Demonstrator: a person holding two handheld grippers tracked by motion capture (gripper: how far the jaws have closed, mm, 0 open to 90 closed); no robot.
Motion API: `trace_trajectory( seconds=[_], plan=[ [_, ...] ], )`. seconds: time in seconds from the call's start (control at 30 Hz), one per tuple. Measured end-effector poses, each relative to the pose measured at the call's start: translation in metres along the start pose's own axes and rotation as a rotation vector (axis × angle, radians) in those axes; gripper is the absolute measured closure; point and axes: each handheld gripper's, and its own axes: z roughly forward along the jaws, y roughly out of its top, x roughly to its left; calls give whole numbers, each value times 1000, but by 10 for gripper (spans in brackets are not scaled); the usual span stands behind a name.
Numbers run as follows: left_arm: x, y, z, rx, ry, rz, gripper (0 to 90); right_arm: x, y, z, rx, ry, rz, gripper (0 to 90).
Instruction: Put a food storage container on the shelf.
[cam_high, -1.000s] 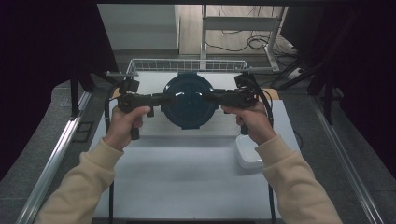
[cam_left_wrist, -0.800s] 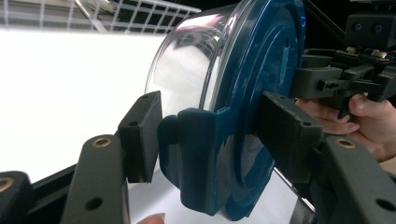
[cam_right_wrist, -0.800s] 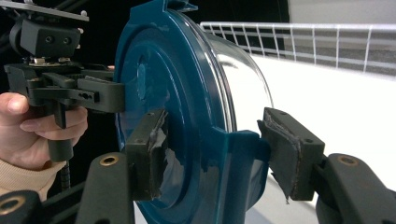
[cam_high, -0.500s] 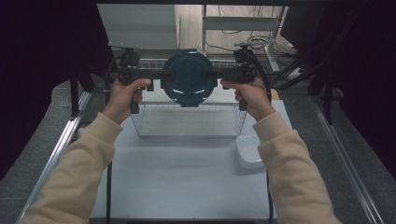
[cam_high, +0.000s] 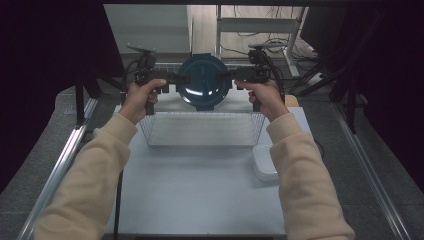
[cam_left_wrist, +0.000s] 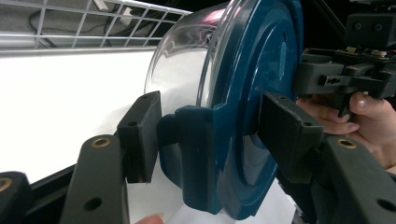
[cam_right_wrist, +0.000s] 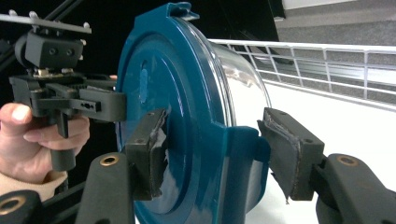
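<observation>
Teal-lidded glass container (cam_high: 204, 82) hangs clamped between my left gripper (cam_high: 172, 78) and right gripper (cam_high: 235, 76), above the wire basket (cam_high: 200, 131).

a: what's between the left gripper (cam_left_wrist: 205, 140) fingers (cam_left_wrist: 140, 135)?
b: a teal lid (cam_left_wrist: 247, 107) latch, clamped; clear bowl (cam_left_wrist: 182, 70) behind.
a: beyond?
b: the right gripper (cam_left_wrist: 345, 74), wire basket (cam_left_wrist: 93, 23), white bench (cam_left_wrist: 60, 102).

Container lid (cam_high: 204, 82) was dark teal, its bowl (cam_left_wrist: 180, 70) clear; wire basket (cam_high: 200, 129) white; tabletop (cam_high: 195, 190) pale grey; sleeves (cam_high: 92, 175) cream.
</observation>
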Motion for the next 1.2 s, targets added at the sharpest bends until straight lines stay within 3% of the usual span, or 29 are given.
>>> trace_trajectory(
  seconds=[0.17,0.37,0.57,0.97,1.2],
  plan=[
    [10,8,6,6,-13,-55,404,-10,5,7,2,1,83,420],
    [24,15,17,-6,-36,-151,400,-21,9,13,25,-14,158,404],
    [33,18,27,-1,-40,-210,384,-31,9,19,33,-28,236,387],
    [33,16,27,-3,-22,-225,379,-33,5,21,45,-25,316,383],
    [28,13,26,5,-8,-210,372,-35,2,22,54,-14,331,374]
  ],
)
